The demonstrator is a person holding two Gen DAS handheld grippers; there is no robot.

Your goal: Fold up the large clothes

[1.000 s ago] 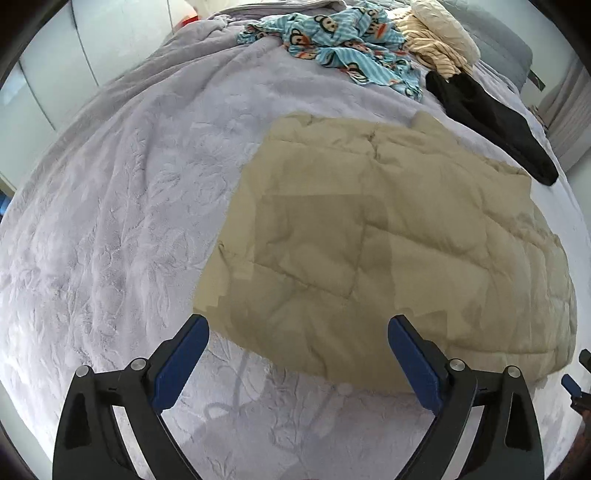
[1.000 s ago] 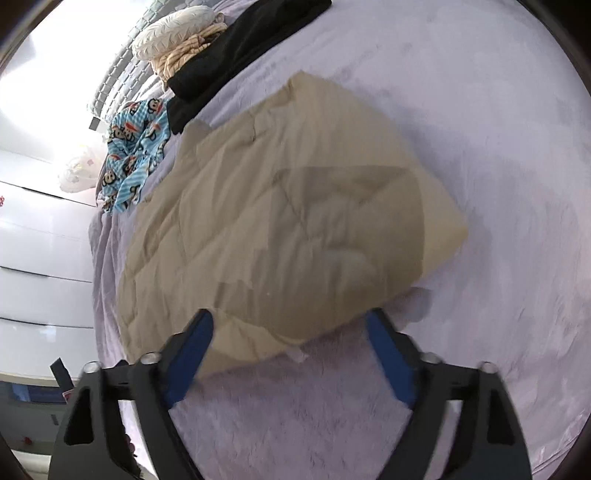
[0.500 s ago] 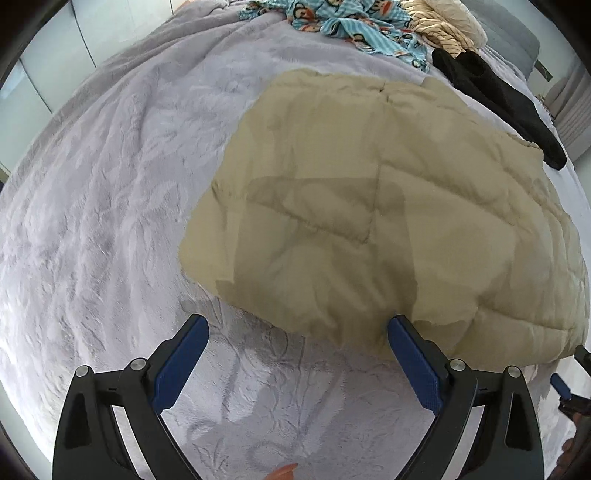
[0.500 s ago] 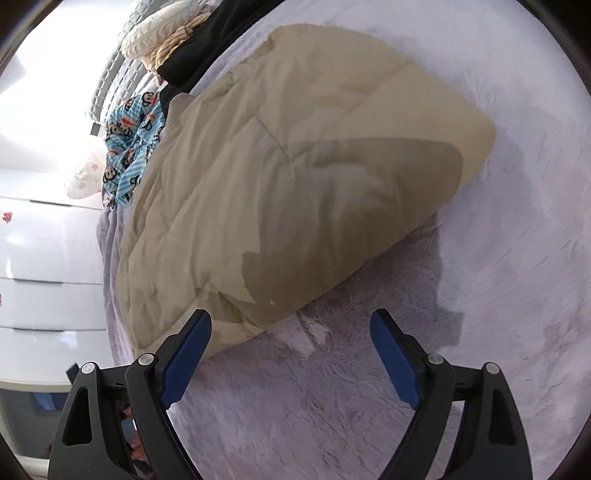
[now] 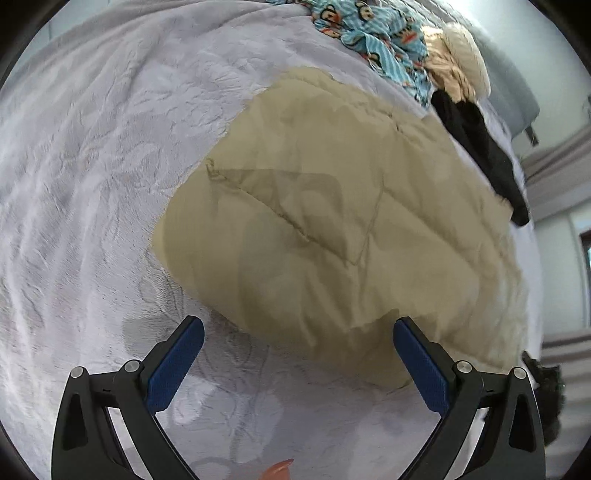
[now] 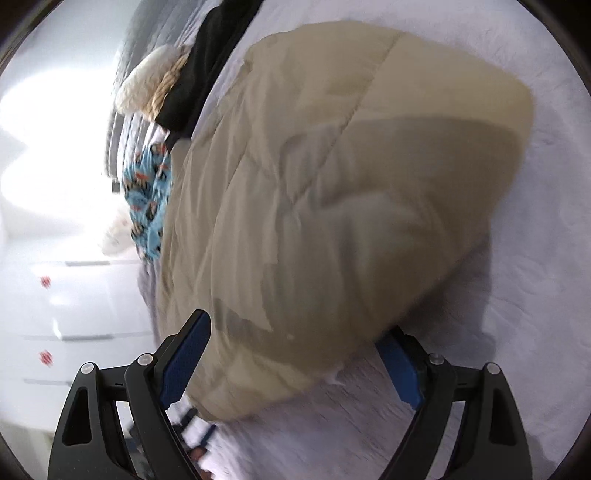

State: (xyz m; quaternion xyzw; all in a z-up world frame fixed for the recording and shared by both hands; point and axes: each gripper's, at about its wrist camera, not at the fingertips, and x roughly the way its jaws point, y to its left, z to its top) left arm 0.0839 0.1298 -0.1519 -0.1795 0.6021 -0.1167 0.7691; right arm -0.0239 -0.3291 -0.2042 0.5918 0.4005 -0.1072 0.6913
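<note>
A tan quilted garment (image 5: 332,229) lies folded on the grey bedspread (image 5: 92,166). My left gripper (image 5: 298,328) is open and points down at the garment's near edge. That edge reaches in between its blue pads (image 5: 177,354), with a gap on the left side. In the right wrist view the same garment (image 6: 332,192) fills the frame. My right gripper (image 6: 297,325) stands wide open around its near corner. The puffy cloth bulges between the jaws and hides the right fingertip. I see no pinch in the cloth.
A blue monkey-print cloth (image 5: 373,33), a cream knit bundle (image 5: 461,62) and a black garment (image 5: 480,147) lie at the far end of the bed. White drawers (image 6: 74,302) stand to the left of the bed. A person's fingertip (image 5: 277,470) shows at the bottom edge.
Both grippers have sunk toward the tan garment and rolled. Its near edge now lies between the left jaws, and its corner has come in between the right jaws. Both stayed wide.
</note>
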